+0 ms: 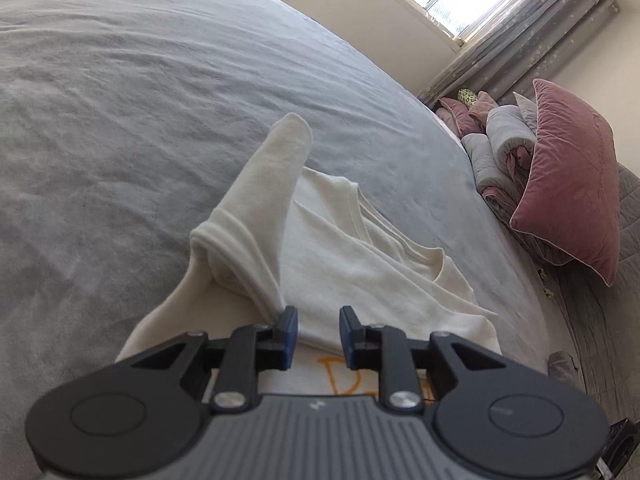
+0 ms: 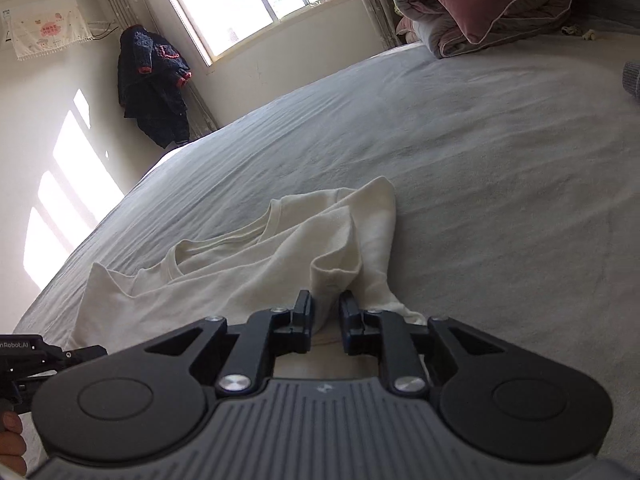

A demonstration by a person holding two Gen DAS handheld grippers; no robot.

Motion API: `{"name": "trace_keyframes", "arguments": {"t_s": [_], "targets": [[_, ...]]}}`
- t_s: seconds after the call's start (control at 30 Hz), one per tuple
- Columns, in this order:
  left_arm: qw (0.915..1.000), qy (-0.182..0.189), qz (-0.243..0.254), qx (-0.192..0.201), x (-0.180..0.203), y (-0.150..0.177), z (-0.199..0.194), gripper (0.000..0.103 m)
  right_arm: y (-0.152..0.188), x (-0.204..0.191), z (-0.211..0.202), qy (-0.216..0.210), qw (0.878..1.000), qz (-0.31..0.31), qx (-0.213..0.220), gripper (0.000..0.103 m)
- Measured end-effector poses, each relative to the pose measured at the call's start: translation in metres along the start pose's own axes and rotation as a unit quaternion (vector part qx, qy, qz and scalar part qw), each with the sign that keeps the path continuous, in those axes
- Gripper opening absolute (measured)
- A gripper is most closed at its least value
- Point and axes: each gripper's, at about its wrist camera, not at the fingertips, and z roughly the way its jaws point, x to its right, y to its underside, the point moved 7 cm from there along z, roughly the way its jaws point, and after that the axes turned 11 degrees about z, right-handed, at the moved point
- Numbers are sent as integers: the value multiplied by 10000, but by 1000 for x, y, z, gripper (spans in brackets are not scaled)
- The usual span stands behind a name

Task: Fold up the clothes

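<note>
1. A cream-white cotton T-shirt with orange lettering (image 1: pixel 360 256) lies rumpled on a wide bed under a pale grey wrinkled sheet (image 1: pixel 140 120); its ribbed neckline faces up, and one sleeve stands bunched and raised.
2. The left tongs (image 1: pixel 318 334) hover over the shirt's body with a clear gap between the blue pads – released; the raised sleeve fold touches the outer side of the left-hand pad, nothing lies pinched between.
3. The right tongs (image 2: pixel 326 314) straddle a gathered ridge of shirt fabric; the fold fills the gap and both pads appear to press on it – grasping the cloth.
4. A dusty-pink velvet cushion (image 1: pixel 572 184) leans on rolled grey quilts (image 1: pixel 504 152) at the bed's head; a dark jacket (image 2: pixel 154 84) hangs beside the window (image 2: pixel 248 0).
</note>
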Motion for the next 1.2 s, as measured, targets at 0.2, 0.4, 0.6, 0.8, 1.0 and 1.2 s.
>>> {"name": "trace_keyframes", "arguments": {"t_s": [0.2, 0.4, 0.6, 0.8, 1.0, 1.2], "targets": [[9966, -355, 367, 654, -15, -43, -16, 35, -31, -10, -18, -374, 9989, 29, 275, 60], [9951, -822, 270, 473, -51, -72, 18, 35, -52, -23, 13, -75, 9978, -613, 260, 60], [9985, 128, -514, 141, -61, -70, 49, 21, -34, -10, 49, 363, 9915, -1246, -11, 37], [9928, 96, -483, 1089, -71, -61, 28, 10, -30, -26, 28, 399, 9752, -2026, 802, 4], [9936, -288, -512, 964, -89, -56, 30, 13, -49, -35, 15, 661, 9552, -2409, 1587, 1], [9900, 12, -109, 1403, -70, -71, 5, 13, -52, -22, 37, 793, 9667, -2222, 989, 2]]}}
